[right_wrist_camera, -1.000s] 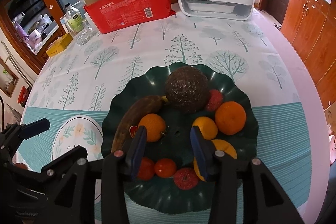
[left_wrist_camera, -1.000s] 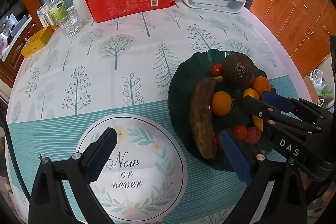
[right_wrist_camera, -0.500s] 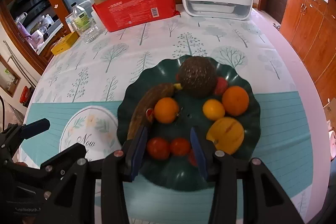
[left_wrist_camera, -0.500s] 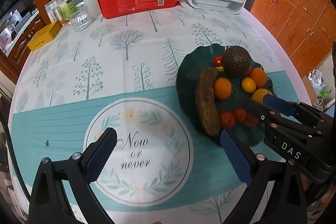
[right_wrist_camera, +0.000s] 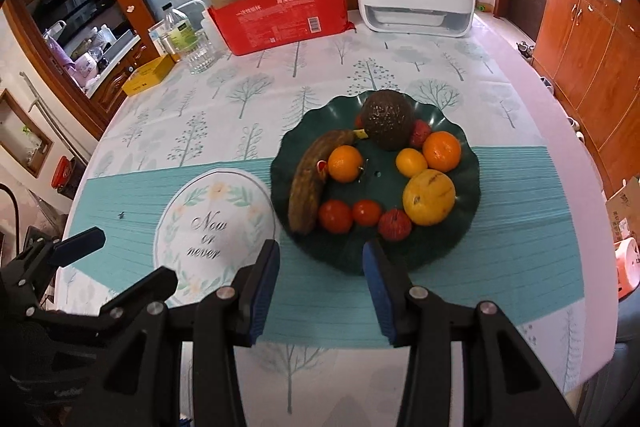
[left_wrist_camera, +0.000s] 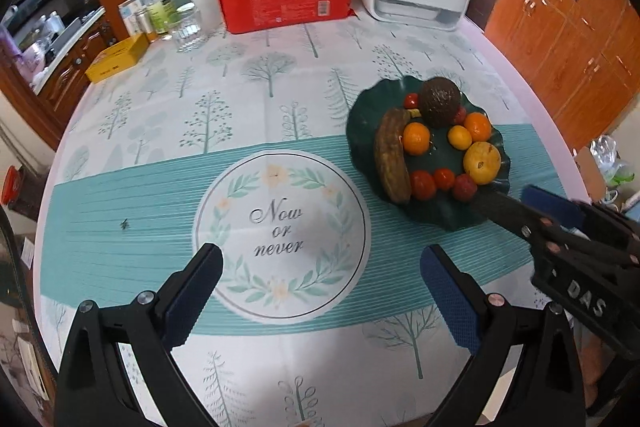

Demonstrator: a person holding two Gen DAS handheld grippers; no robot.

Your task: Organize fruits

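Fruit gathered on the dark green plate (right_wrist_camera: 472, 183), overripe banana (right_wrist_camera: 308, 183) along its left rim, long axis running front to back. Right gripper (right_wrist_camera: 322, 291) just short of the plate's near edge, jaws partly apart, empty. Left gripper (left_wrist_camera: 320, 291) wide and empty, farther left; probably nothing left off the plate.

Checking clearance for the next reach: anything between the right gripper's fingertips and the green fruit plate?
Nothing. In the right wrist view, only bare striped tablecloth lies between the right gripper and the plate's near rim; jaws are open, empty.
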